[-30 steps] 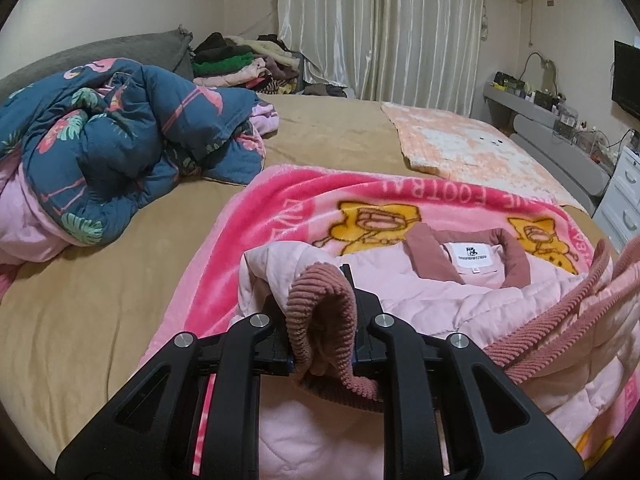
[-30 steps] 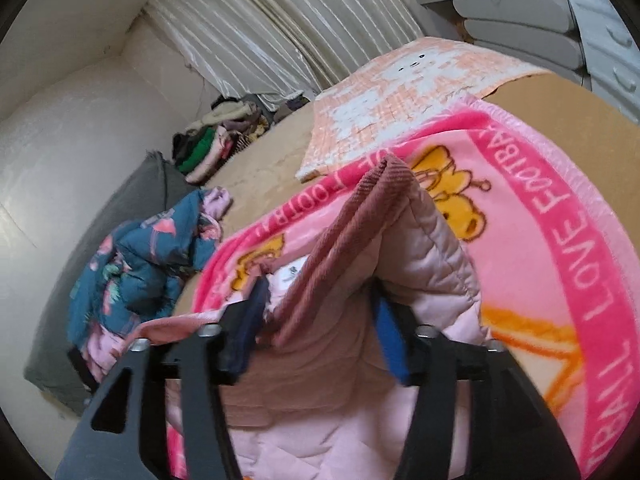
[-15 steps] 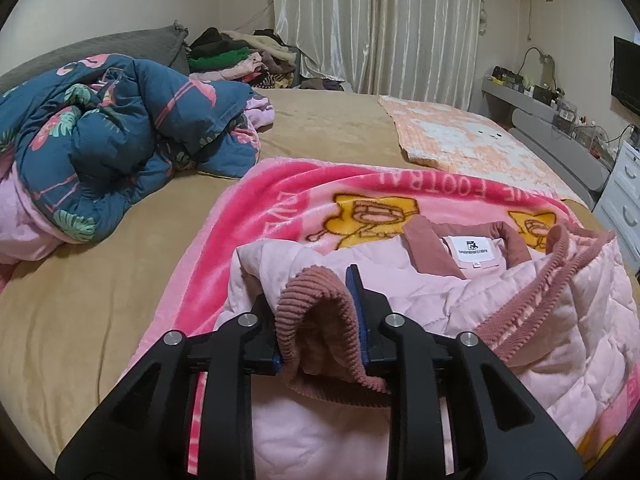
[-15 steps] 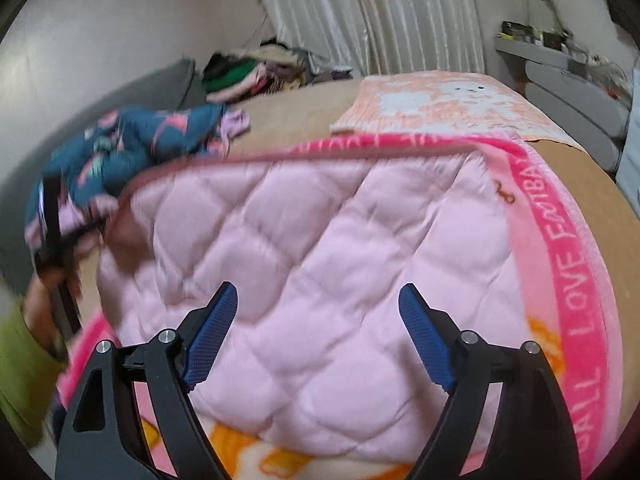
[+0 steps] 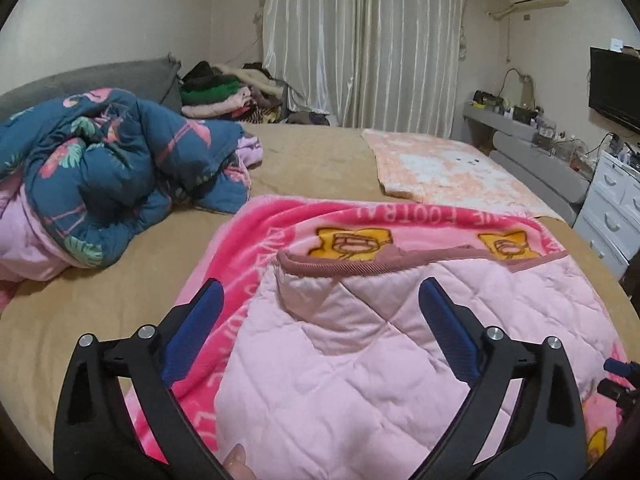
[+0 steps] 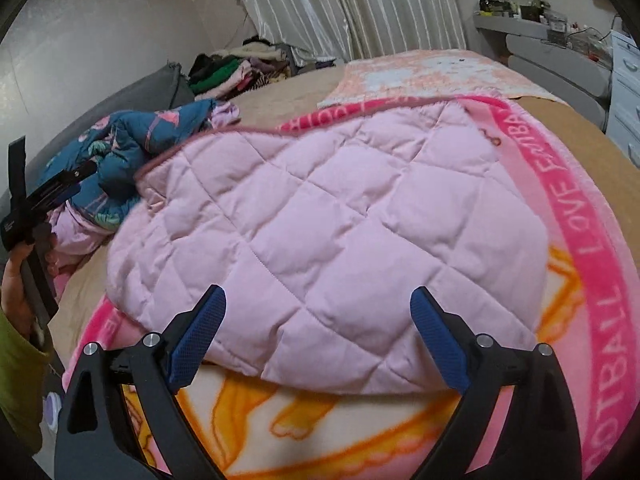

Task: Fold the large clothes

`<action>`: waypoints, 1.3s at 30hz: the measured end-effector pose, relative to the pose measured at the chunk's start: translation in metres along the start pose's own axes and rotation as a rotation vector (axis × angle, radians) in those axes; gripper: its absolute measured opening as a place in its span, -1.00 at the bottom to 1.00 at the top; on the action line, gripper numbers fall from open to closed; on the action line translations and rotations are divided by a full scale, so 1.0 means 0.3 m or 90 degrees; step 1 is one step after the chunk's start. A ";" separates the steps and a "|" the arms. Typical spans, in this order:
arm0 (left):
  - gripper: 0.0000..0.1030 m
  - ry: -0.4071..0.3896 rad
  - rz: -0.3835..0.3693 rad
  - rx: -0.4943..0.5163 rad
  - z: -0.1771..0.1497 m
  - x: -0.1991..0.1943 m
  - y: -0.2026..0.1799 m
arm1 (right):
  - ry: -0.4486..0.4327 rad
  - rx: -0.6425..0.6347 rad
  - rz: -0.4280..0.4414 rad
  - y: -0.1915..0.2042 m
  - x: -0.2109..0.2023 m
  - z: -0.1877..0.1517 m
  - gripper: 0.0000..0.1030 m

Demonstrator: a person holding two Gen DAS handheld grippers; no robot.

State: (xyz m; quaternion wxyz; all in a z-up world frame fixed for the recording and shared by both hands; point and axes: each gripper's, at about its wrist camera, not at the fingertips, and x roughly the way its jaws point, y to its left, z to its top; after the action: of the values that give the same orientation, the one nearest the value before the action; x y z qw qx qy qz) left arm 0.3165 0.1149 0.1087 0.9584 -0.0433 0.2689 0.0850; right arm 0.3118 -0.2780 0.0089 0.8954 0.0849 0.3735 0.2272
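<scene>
Tan bed (image 5: 328, 160) filled the room's centre, curtains (image 5: 360, 40) behind, duvet (image 5: 100, 168) upper left. Pink jacket (image 5: 360, 352) lay folded on the pink blanket (image 5: 280, 224), lower centre. Only the left view showed the TV (image 5: 614, 84); only the right showed a hand (image 6: 16, 280). Versus earlier: left hand-held gripper (image 5: 320, 320) let go of the cuff, jaws just opened wide, empty. Right hand-held gripper (image 6: 318, 328) also just opened wide, empty.
</scene>
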 end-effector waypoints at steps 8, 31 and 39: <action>0.82 -0.002 0.006 0.039 -0.054 -0.112 -0.025 | -0.054 0.007 -0.012 -0.017 -0.138 0.010 0.85; 0.82 0.181 0.012 -0.046 -0.393 0.070 0.184 | -0.007 0.013 -0.130 -0.225 -0.040 -0.075 0.86; 0.37 0.209 -0.046 -0.088 -0.472 0.182 0.213 | 0.002 0.003 -0.132 -0.295 0.100 -0.062 0.48</action>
State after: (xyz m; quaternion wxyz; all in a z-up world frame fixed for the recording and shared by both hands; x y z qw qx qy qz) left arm 0.2786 0.1669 -0.0428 0.8988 -0.1322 0.4135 0.0608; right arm 0.3475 -0.3424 -0.0516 0.9133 0.0477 0.3823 0.1322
